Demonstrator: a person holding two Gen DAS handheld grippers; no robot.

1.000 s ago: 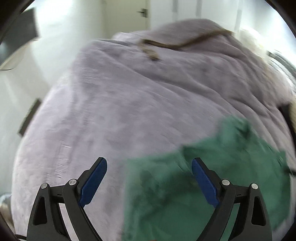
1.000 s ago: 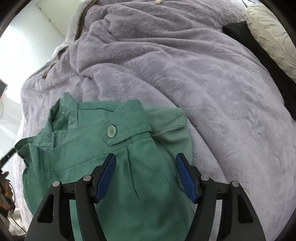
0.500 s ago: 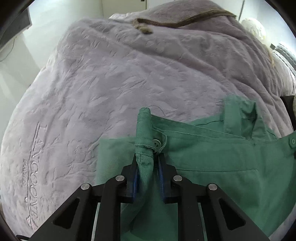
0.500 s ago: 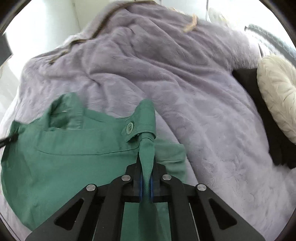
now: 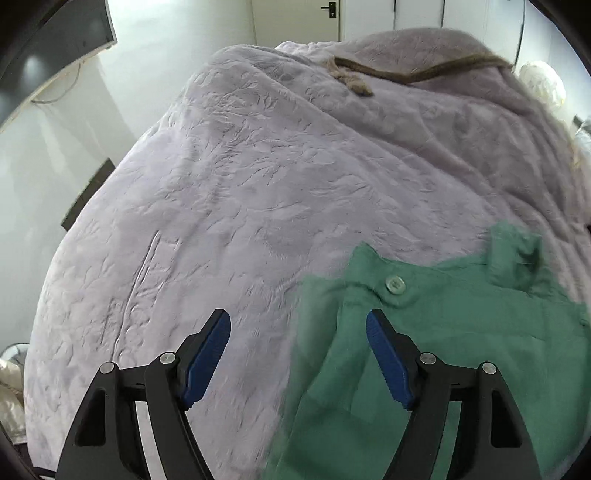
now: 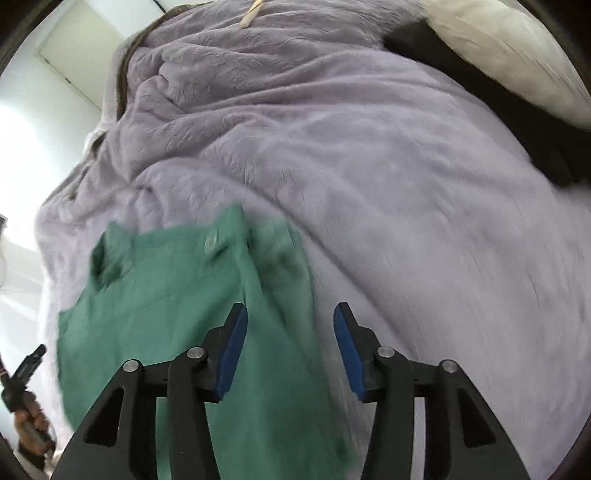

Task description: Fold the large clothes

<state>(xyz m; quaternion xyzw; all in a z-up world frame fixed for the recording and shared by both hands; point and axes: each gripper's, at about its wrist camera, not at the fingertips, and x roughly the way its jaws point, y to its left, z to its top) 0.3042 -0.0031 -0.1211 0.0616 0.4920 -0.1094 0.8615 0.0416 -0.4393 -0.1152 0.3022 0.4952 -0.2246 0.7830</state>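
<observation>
Both grippers have let go of the green garment since half a second ago, when each was clamped on a pinch of its waistband; now their jaws stand wide apart with nothing between them.

By size, the bed comes first: a lilac blanket (image 5: 258,206) covers it, plush and embossed, rumpled toward the far end where a brown trim (image 5: 417,72) runs along its edge. In the right wrist view a cream pillow (image 6: 509,55) lies at the upper right, with a dark cloth (image 6: 491,92) just beneath it against the blanket.

The garment (image 5: 461,362) lies on the blanket at the near end of the bed, its waistband toward the far end. A button (image 5: 395,284) shows on the band, and a belt loop or tab (image 5: 515,254) stands up to the right of it. The cloth is blurred in both views, so finer folds cannot be told.

The left gripper (image 5: 298,358) hangs over the garment's left edge: its right finger is above the green cloth, its left finger above bare blanket. The right gripper (image 6: 290,352) hangs over the garment's right edge, left finger above the cloth, right finger above the blanket.

A white door (image 5: 295,14) stands beyond the bed in the left wrist view.
</observation>
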